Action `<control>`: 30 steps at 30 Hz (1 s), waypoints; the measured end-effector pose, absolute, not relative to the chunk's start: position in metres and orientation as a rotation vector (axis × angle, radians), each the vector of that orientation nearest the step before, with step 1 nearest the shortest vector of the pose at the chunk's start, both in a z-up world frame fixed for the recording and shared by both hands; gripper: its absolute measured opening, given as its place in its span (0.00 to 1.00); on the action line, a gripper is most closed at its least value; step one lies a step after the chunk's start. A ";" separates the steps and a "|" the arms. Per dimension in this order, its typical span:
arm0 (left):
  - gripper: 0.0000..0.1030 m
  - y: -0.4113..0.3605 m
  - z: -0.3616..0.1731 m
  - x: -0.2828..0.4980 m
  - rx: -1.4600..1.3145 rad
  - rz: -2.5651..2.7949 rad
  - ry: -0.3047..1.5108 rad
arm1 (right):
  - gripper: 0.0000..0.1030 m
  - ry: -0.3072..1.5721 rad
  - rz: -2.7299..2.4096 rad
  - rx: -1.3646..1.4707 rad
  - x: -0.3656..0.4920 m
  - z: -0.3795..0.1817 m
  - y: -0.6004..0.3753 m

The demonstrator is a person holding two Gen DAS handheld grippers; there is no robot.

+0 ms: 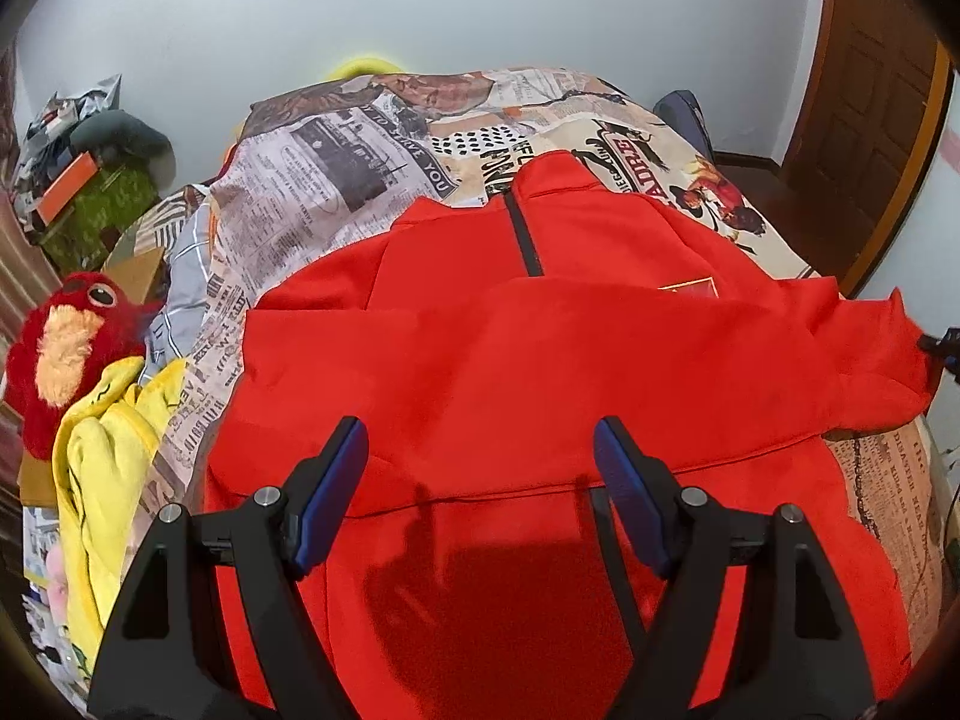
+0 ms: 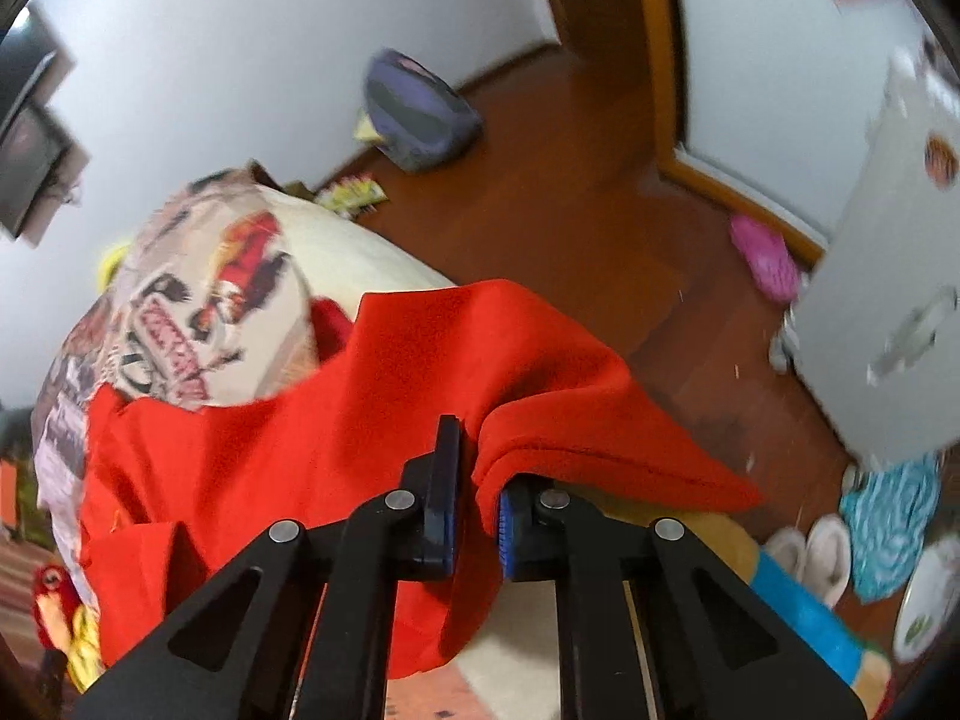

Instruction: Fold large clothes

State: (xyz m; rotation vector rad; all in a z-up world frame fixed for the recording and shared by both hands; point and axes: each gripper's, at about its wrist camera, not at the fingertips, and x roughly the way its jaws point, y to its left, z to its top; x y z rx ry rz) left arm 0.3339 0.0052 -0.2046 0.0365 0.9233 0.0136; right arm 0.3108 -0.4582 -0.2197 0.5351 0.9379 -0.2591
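Two grippers: right gripper point(image 2: 477, 480) clenched on red fleece zip jacket point(image 1: 540, 360) edge; left gripper point(image 1: 480, 480) released, hovering above jkt on bed point(image 1: 336, 180).

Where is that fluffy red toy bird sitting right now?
In the left wrist view the red plush bird sits at the far left edge of the bed, just above a crumpled yellow cloth and left of the red jacket.

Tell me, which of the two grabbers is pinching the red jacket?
The right gripper: its jaws are shut on a bunched edge of the red jacket. The left gripper hangs open above the jacket, gripping nothing.
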 end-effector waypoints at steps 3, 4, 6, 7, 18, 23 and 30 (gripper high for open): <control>0.75 0.009 -0.202 0.329 0.030 0.014 0.916 | 0.08 0.868 -0.223 0.461 0.309 -0.188 -0.441; 0.75 0.010 -0.201 0.328 0.031 0.014 0.911 | 0.08 0.834 -0.203 0.424 0.308 -0.173 -0.431; 0.75 0.012 -0.197 0.324 0.035 0.014 0.902 | 0.08 0.786 -0.164 0.373 0.307 -0.151 -0.412; 0.75 0.014 -0.195 0.322 0.038 0.013 0.897 | 0.08 0.767 -0.147 0.357 0.307 -0.142 -0.404; 0.75 0.026 -0.186 0.305 0.075 0.006 0.863 | 0.08 0.690 0.112 0.304 0.310 -0.093 -0.301; 0.75 0.035 -0.189 0.296 0.074 0.001 0.857 | 0.08 0.795 0.223 0.323 0.323 -0.115 -0.254; 0.75 0.046 -0.198 0.288 0.102 0.007 0.864 | 0.08 0.987 0.326 0.238 0.331 -0.170 -0.183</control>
